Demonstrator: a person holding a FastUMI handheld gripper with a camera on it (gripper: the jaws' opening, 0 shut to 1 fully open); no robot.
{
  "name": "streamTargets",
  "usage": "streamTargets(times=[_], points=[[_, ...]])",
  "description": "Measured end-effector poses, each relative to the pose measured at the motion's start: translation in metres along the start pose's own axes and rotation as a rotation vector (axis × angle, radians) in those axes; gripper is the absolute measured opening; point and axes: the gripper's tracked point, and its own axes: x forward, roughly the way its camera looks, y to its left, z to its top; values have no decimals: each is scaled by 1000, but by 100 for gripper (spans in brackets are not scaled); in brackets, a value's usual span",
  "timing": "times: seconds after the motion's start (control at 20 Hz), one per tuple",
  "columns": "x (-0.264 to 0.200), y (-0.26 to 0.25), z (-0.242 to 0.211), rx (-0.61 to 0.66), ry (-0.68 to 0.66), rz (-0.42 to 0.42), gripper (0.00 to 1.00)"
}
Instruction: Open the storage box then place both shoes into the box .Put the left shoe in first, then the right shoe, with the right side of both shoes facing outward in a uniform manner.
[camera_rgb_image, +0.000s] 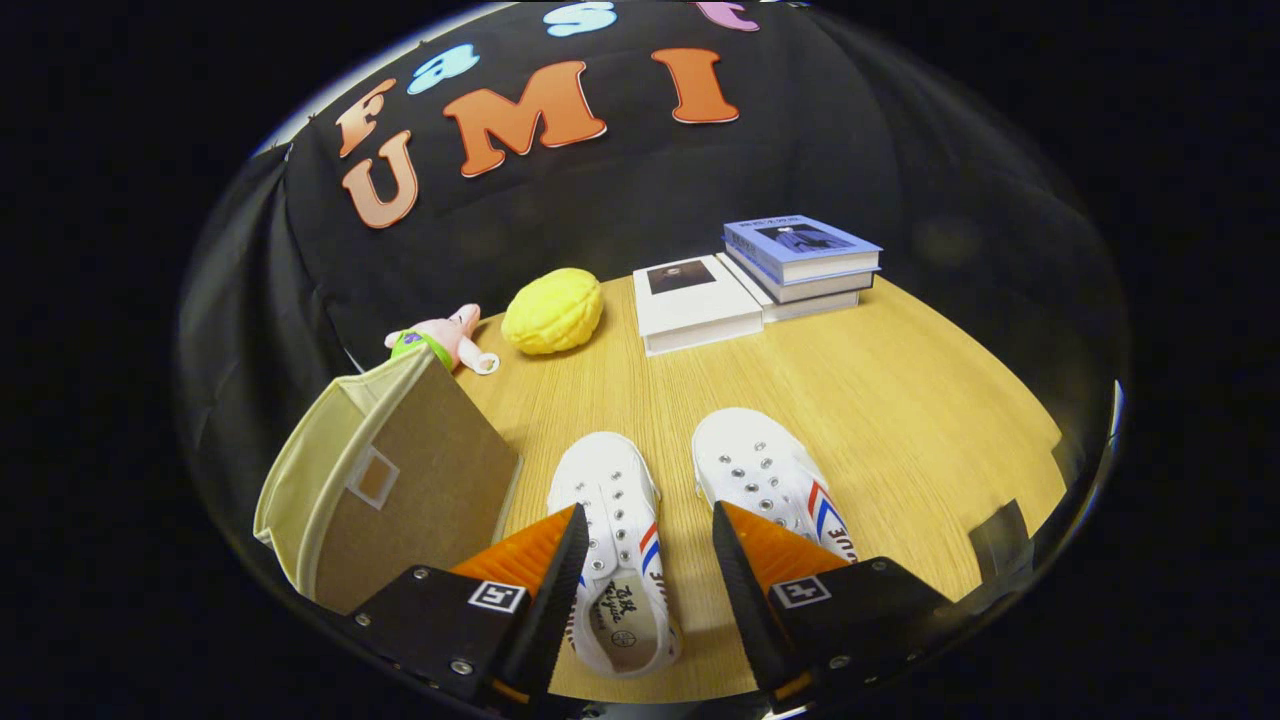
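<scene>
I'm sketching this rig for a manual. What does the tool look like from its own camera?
The tool has two wedge-shaped fingers with ribbed inner faces, tapering forward. Each sits on a black block fixed with screws and carrying a square black-and-white marker.

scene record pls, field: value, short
gripper: open, fingers astride the left shoe, not pressing it
left shoe: on table, toe pointing away
right shoe: beside it, by the right finger
storage box: left of shoes, lid shut
table: wood
far side: books, yellow toy, plush figure
</scene>
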Motion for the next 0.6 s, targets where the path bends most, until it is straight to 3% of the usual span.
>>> streamTargets(times=[0.15,0.25,0.6], points=[[19,-2,-22,-11,49,8,59],[26,1,-37,7,87,28,54],[33,0,-50,1,130,5,48]])
